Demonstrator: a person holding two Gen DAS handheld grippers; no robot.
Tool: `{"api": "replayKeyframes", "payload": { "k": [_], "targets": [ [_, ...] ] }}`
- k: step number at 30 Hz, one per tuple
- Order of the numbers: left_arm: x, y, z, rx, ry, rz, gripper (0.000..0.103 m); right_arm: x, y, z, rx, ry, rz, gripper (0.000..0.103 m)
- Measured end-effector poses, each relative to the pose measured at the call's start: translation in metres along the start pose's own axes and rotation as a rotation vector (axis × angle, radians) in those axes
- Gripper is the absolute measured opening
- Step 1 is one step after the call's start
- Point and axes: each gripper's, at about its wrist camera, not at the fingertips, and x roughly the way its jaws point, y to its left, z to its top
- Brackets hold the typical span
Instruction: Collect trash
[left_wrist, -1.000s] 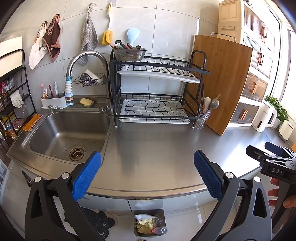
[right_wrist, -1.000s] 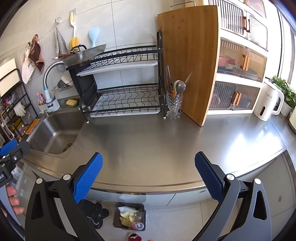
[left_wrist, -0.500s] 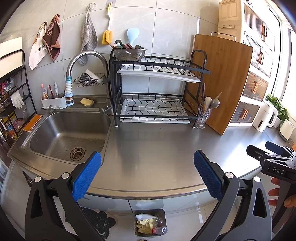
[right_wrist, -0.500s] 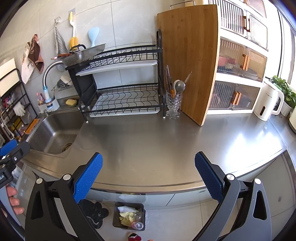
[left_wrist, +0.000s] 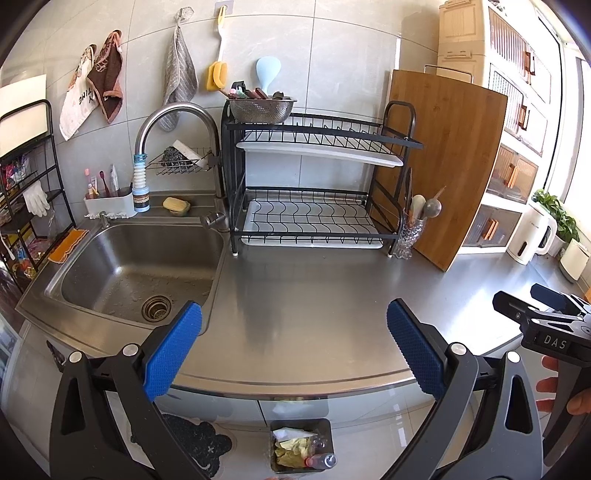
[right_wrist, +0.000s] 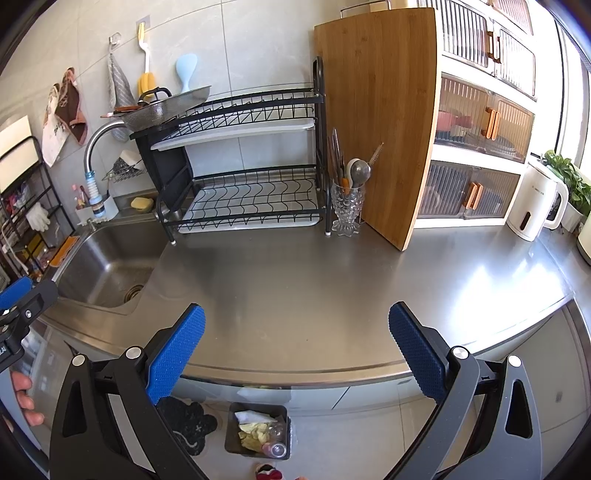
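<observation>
A dark trash bin (left_wrist: 301, 445) stands on the floor below the counter edge, holding crumpled yellow and white paper and a small plastic bottle; it also shows in the right wrist view (right_wrist: 258, 430). My left gripper (left_wrist: 293, 350) is open and empty, held above the front edge of the steel counter (left_wrist: 314, 295). My right gripper (right_wrist: 295, 352) is open and empty, also above the counter's front edge. The right gripper shows at the right of the left wrist view (left_wrist: 543, 314). No loose trash shows on the counter.
A steel sink (left_wrist: 133, 273) with a faucet (left_wrist: 173, 122) lies at the left. A black dish rack (left_wrist: 314, 184) stands at the back, with a glass utensil holder (left_wrist: 408, 236), a wooden cutting board (left_wrist: 450, 162) and a white kettle (left_wrist: 530, 236) to its right. A dark mat (left_wrist: 195, 443) lies on the floor.
</observation>
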Motion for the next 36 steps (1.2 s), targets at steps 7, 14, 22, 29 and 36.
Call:
{"api": "replayKeyframes", "payload": {
  "k": [7,14,22,29,36],
  "targets": [
    [0.0026,-0.0002,0.001,0.005,0.012,0.01,0.095,0.0,0.0003,0.0001,0.002,-0.002,-0.001,0.1],
    [0.0014,-0.0035,0.0028,0.025,0.0,0.044,0.095,0.001,-0.0003,0.001,0.002,0.0,0.0,0.1],
    [0.0071,0.0009,0.0009,0.005,0.022,0.112,0.095,0.0046,-0.0012,0.0012,0.001,0.003,0.019,0.1],
    [0.0063,0.003,0.0001,-0.001,0.018,0.092,0.095,0.006,0.0001,0.0007,-0.002,0.005,0.015,0.1],
    [0.007,0.005,0.0012,-0.009,0.026,0.069,0.095,0.0039,0.002,0.0011,-0.008,0.003,0.003,0.1]
  ]
}}
